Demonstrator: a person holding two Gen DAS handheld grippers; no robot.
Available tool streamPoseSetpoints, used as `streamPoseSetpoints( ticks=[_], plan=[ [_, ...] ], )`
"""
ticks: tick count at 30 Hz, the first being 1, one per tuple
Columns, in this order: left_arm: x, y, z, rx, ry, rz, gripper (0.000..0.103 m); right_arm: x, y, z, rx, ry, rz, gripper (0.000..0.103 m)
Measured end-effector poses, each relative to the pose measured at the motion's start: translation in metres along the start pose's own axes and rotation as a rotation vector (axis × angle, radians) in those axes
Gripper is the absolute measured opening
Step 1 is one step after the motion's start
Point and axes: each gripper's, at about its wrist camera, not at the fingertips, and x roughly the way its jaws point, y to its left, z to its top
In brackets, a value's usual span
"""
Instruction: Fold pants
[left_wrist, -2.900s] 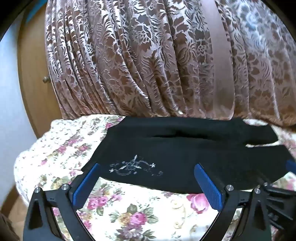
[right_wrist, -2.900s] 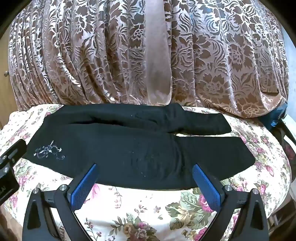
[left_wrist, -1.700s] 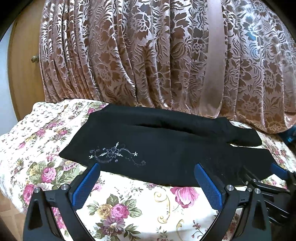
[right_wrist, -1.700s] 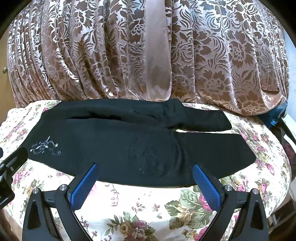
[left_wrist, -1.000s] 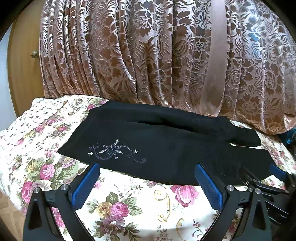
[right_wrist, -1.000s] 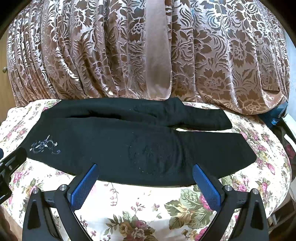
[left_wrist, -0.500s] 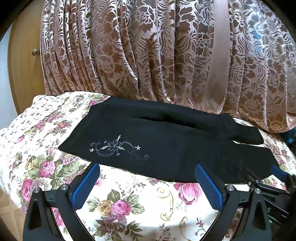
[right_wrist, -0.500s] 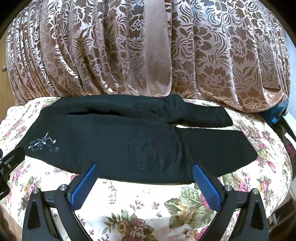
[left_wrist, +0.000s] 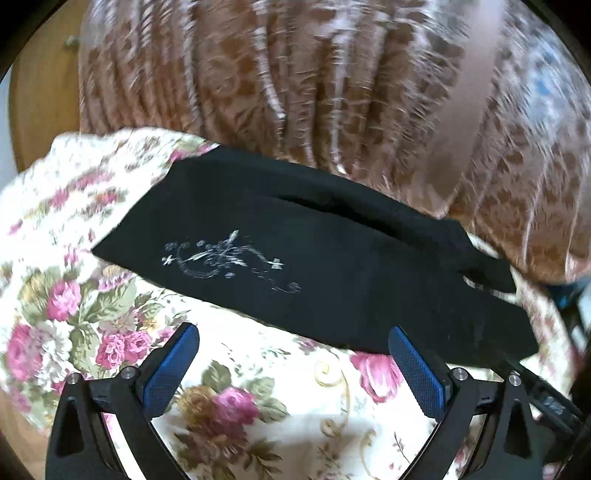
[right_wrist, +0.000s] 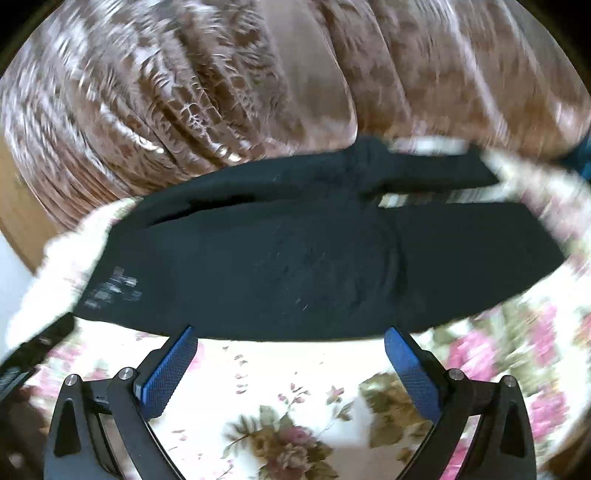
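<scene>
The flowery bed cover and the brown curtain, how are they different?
The pale floral bed cover lies flat under the black pants; the brown patterned curtain hangs in folds behind them. The cover shows pink roses and green leaves on cream; the curtain is only brown and beige. Both are patterned cloth.

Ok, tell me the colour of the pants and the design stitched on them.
The pants are black with a silvery-white floral embroidery, clearest in the left wrist view.
</scene>
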Motion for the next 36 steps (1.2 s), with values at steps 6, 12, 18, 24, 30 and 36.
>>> streamPoseSetpoints(
  ticks=[6,12,18,24,30,36],
  plan=[
    [0.028,0.068,0.02,-0.149,0.057,-0.017,0.103,0.001,-0.092,0.005,0.262,0.024,0.054,0.103],
    [0.063,0.128,0.037,-0.243,0.133,0.054,0.089,-0.005,-0.184,-0.001,0.5,-0.016,0.022,0.092],
    [0.083,0.161,0.048,-0.355,0.174,0.037,0.058,0.01,-0.245,0.002,0.66,-0.042,0.022,0.078],
    [0.088,0.181,0.055,-0.5,0.164,-0.032,0.056,0.024,-0.263,0.014,0.694,-0.071,0.032,0.072],
    [0.096,0.198,0.062,-0.62,0.165,-0.059,0.041,0.033,-0.273,0.024,0.712,-0.083,0.035,0.062],
    [0.093,0.202,0.068,-0.59,0.125,-0.038,0.008,0.04,-0.282,0.03,0.713,-0.067,-0.001,0.025]
  ],
)
